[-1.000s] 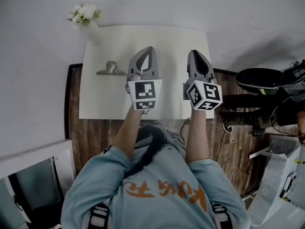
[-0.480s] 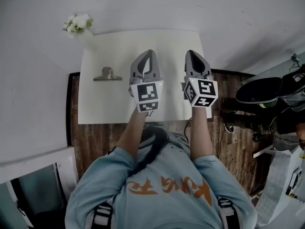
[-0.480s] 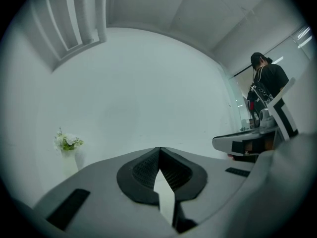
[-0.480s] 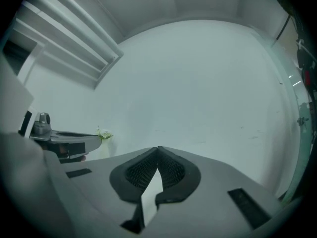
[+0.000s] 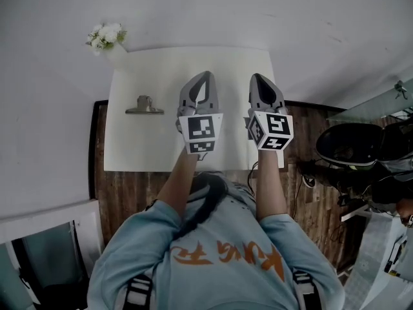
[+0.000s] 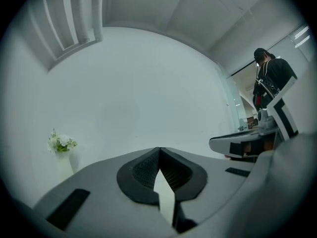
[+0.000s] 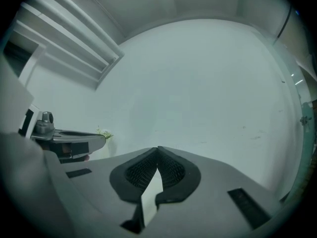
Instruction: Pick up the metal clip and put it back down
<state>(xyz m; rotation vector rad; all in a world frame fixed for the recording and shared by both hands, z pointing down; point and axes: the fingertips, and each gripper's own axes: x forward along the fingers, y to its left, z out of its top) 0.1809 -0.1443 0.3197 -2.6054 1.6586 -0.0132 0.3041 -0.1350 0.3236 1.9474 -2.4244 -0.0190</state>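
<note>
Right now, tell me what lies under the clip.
The clip lies on the white sheet, which covers a wooden table. The patch beneath the clip is hidden.

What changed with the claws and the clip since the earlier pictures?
Hardly anything. The right claw pinched the last bit shut, on nothing. The left claw is shut and empty too. Both stay side by side above the white table. The metal clip lies untouched in the same spot, and the flowers stay at the corner. Only the head view shifted slightly.
</note>
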